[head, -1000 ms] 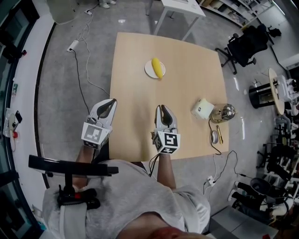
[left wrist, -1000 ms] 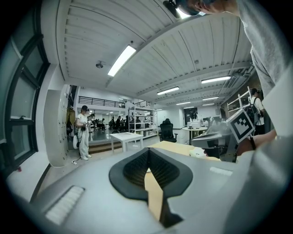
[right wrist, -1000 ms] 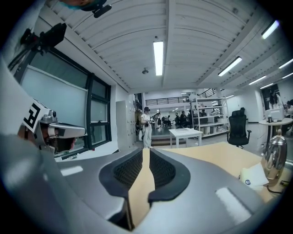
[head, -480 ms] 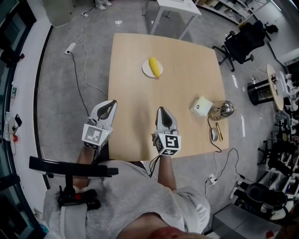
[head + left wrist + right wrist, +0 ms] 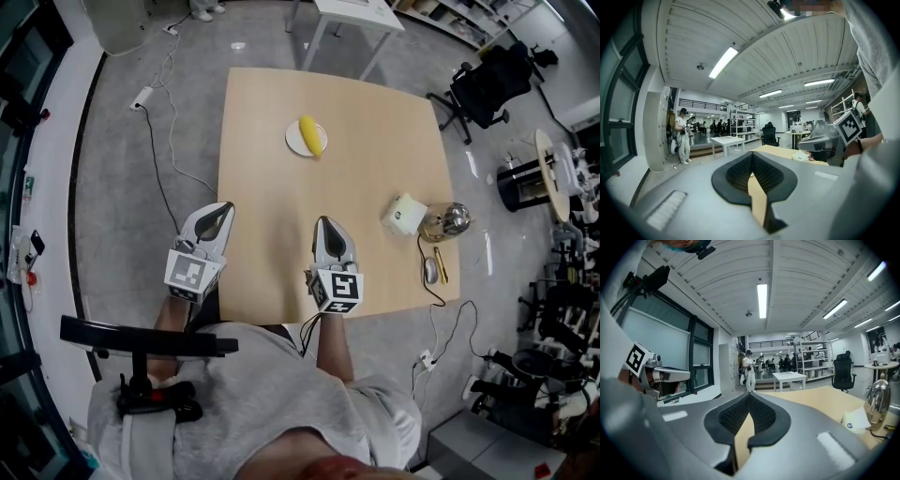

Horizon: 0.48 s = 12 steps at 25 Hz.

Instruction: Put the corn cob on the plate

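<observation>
Corn cob lies on the plate, well ahead of both tongs, visible only in the head view; left tongs and right tongs are pinched narrow, holding nothing.

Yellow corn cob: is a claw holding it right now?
No, the yellow corn cob lies on the round white plate far up the tan wooden table, away from the left claw and the right claw.

This is a large open lab or workshop hall. Strip lights run along a ribbed ceiling, and metal shelving racks stand at the far end. A black office chair and a white table stand on the grey floor beyond the wooden surface.
</observation>
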Tool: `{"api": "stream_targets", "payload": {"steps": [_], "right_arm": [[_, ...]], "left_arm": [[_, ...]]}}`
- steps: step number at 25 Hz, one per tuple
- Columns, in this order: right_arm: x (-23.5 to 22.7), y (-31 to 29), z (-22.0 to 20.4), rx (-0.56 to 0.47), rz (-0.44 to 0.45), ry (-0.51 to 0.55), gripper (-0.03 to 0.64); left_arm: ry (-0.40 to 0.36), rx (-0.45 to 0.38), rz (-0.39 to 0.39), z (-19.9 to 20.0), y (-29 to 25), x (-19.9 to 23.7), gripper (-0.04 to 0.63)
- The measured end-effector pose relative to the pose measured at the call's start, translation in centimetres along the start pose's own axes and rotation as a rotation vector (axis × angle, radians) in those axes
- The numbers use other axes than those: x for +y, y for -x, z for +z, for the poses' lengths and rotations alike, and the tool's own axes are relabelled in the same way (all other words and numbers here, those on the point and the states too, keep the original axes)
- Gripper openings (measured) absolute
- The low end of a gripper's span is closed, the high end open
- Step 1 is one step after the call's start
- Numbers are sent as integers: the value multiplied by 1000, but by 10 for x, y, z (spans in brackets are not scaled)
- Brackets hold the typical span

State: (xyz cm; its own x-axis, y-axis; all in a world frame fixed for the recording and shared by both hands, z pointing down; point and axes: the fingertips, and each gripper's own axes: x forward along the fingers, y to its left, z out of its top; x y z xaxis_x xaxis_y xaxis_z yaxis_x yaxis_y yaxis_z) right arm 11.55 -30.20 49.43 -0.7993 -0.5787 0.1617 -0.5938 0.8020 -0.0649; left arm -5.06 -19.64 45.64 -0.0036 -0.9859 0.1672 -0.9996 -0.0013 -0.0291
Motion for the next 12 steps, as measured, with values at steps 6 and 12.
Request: {"api": "stream_targets", "payload": {"steps": [6, 12], "right_arm": [[-2, 0, -1, 4, 0, -4, 5], [0, 0, -2, 3, 12, -3, 5]], "left_arm": [[1, -2, 1, 0, -1, 0, 20], [-11, -22, -14, 2, -1, -3, 20]]}}
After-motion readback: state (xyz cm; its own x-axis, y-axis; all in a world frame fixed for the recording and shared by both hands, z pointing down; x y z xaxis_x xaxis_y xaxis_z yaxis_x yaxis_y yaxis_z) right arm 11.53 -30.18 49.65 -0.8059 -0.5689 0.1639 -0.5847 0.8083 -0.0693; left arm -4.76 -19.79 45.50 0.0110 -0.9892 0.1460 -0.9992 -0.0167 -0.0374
